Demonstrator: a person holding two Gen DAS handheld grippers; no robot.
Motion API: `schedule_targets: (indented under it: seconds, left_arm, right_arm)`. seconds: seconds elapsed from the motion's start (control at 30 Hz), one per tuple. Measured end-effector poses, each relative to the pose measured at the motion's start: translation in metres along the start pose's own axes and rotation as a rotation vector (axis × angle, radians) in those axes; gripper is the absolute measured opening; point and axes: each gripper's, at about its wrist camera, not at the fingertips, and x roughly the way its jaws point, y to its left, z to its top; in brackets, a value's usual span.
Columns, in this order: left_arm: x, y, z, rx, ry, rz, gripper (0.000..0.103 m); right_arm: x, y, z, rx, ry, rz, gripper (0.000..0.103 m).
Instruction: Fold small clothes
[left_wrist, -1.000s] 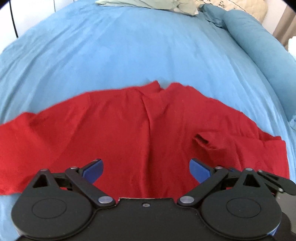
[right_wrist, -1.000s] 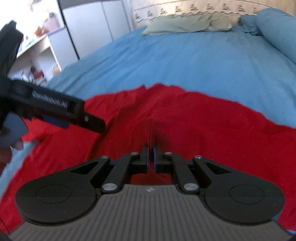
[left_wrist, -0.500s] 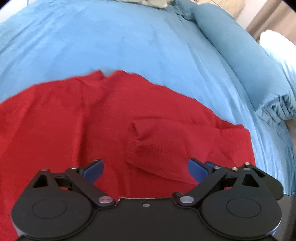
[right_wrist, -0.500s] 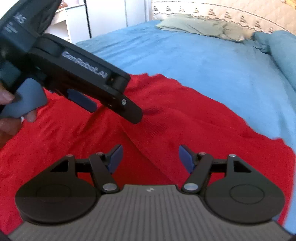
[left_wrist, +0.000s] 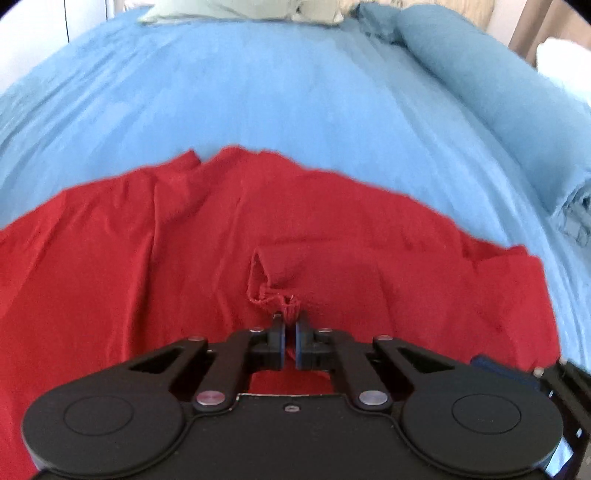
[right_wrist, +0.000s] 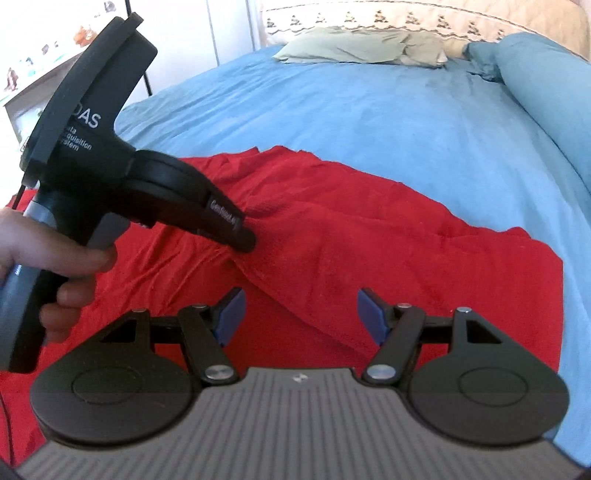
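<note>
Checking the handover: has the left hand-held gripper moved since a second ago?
Yes. In the right wrist view the left hand-held gripper came rightward across the red garment, now shut on its cuff.

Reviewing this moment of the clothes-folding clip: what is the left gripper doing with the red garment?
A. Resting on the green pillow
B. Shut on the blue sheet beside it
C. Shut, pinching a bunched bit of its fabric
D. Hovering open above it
C: in the left wrist view the left gripper has its jaws together with a puckered tuft of the red garment caught at their tips.
</note>
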Motion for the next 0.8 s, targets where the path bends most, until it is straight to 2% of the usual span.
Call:
schedule_targets:
  seconds: [0.17,0.27,0.4,0.5,0.67,0.8]
  left_arm:
    - [-0.026,-0.006,0.018,0.051,-0.115,0.002,0.004]
    - [-0.049,0.002,0.031,0.08,-0.196,0.038,0.004]
    - [-0.079,0.035,0.04,0.074,-0.283,0.101,0.004]
    - [-0.094,0.069,0.035,0.054,-0.327,0.176,0.004]
    - [-0.093,0.118,0.012,-0.018,-0.319,0.289,0.004]
    - [-0.08,0.138,-0.009,-0.061,-0.266,0.3,0.004]
  right_arm:
    - [-0.005,0.003,0.009,0.013,-0.019,-0.008,0.083]
    - [-0.009,0.005,0.013,0.008,-0.033,-0.011,0.083]
    - [-0.016,0.008,0.018,-0.013,-0.055,-0.04,0.083]
    - [-0.015,0.006,0.021,0.007,-0.058,-0.051,0.083]
    - [-0.008,0.006,0.02,0.032,-0.06,-0.083,0.083]
    - [0.005,0.005,0.02,0.049,-0.042,-0.099,0.088]
